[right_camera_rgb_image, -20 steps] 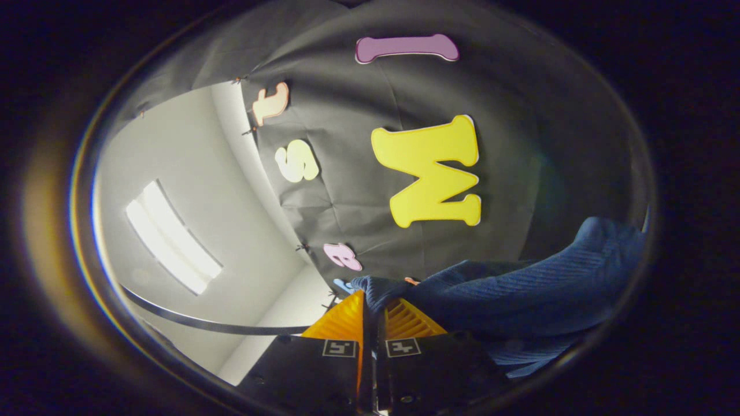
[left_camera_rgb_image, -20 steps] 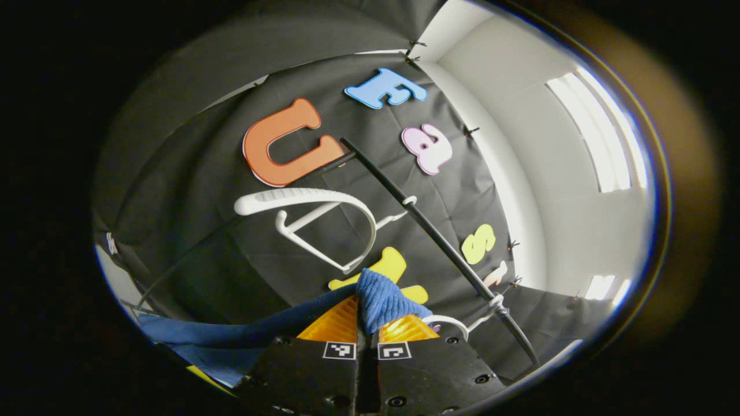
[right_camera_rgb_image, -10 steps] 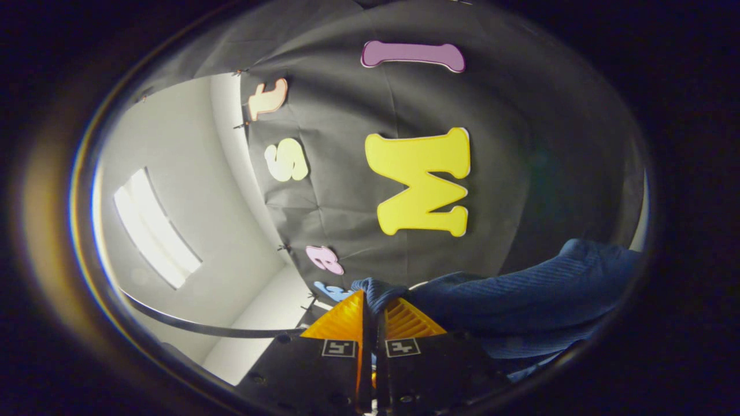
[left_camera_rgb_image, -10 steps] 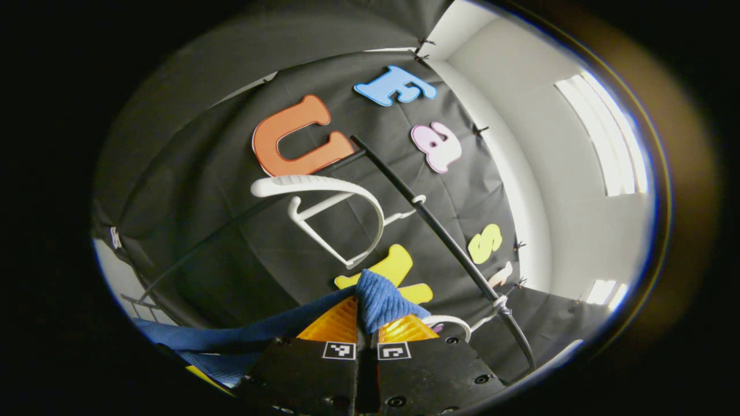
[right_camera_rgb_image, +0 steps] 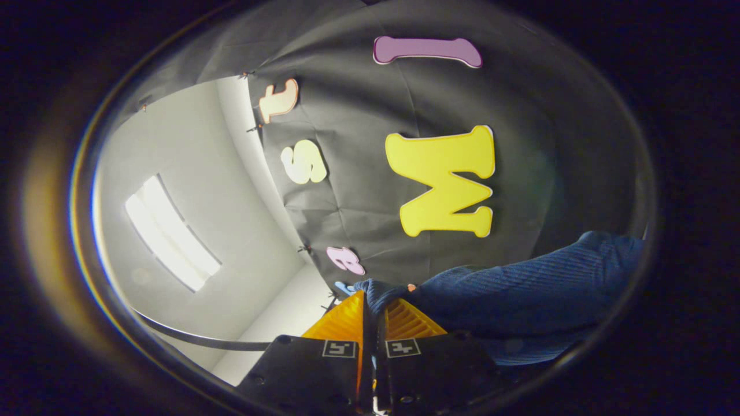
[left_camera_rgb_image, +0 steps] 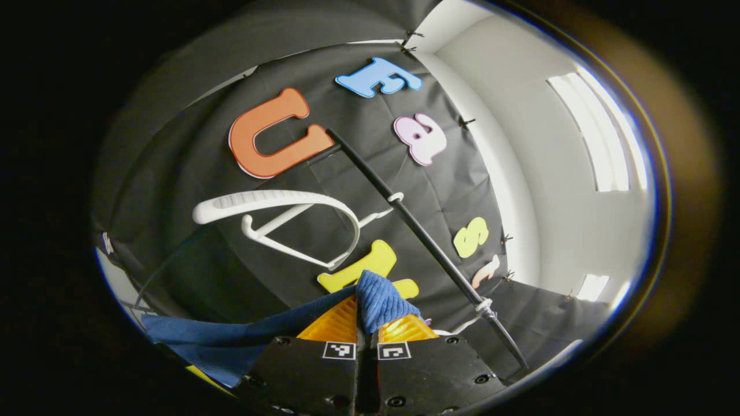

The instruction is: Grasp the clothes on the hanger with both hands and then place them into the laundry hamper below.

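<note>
Left gripper view: gripper (left_camera_rgb_image: 367, 315) clamped on blue garment (left_camera_rgb_image: 243, 332).

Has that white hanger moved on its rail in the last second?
Cannot tell. The hanger drifts in the left gripper view, but the rail drifts with it, so the camera moved.

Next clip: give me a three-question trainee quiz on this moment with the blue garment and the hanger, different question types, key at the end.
1. True or false: the white hanger on the black rail is bare.
2. Multiple choice: the left gripper is (A) open beside the fabric, (B) shut on the blue garment, (C) clamped on the rail.
3. Fill in: in the right gripper view, the right gripper pinches the garment's ____ edge, with the fabric trailing to the picture's right.

Key: 1 true; 2 B; 3 ribbed.
</note>
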Demonstrator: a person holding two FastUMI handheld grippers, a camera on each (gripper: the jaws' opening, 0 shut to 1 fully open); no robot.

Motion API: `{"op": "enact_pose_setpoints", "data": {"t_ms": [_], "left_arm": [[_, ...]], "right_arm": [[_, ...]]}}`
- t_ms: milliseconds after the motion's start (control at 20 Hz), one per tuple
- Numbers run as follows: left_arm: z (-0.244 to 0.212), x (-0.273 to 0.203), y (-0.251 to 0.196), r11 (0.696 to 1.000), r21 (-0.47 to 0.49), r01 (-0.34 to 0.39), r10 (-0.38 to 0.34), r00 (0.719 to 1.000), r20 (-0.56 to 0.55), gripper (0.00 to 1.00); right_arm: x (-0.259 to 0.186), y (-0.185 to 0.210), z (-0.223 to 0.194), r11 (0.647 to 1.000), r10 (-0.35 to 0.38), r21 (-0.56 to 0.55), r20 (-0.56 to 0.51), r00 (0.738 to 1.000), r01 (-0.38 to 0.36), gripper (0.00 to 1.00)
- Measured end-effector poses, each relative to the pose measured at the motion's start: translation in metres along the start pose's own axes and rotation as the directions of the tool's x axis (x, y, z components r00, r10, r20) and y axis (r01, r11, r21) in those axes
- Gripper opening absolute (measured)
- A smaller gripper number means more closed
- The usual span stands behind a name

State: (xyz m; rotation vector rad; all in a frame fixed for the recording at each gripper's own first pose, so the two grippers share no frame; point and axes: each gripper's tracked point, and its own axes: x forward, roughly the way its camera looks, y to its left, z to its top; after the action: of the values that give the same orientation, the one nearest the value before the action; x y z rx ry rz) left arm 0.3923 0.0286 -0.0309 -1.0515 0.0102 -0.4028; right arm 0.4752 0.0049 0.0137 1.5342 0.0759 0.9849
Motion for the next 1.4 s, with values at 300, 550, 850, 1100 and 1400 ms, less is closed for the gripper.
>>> {"op": "enact_pose_setpoints", "data": {"t_ms": [300,550,850,1100,1400], "left_arm": [[-0.025,-0.004,0.015,1.000,-0.008,-0.022,0.021,0.999,-0.029,0.00],[-0.018,-0.018,0.036,0.996,-0.084,-0.020,0.021,1.000,0.009,0.00],[-0.038,-0.035,0.059,0.988,-0.125,-0.087,0.091,0.996,0.025,0.05],[-0.065,-0.058,0.074,0.985,-0.023,-0.171,0.170,0.984,-0.049,0.00],[-0.080,-0.070,0.063,0.984,0.035,-0.173,0.176,0.980,-0.094,0.00]], "right_arm": [[-0.015,-0.031,0.012,0.997,-0.065,0.033,0.022,0.998,0.064,0.05],[-0.028,-0.053,-0.004,0.994,-0.099,0.056,0.006,0.995,0.099,0.05],[-0.036,-0.070,-0.019,0.987,-0.148,0.058,0.000,0.989,0.148,0.05],[-0.052,-0.083,-0.021,0.977,-0.209,0.039,0.022,0.978,0.208,0.05],[-0.075,-0.085,-0.025,0.965,-0.261,0.019,0.047,0.964,0.260,0.05]]}}
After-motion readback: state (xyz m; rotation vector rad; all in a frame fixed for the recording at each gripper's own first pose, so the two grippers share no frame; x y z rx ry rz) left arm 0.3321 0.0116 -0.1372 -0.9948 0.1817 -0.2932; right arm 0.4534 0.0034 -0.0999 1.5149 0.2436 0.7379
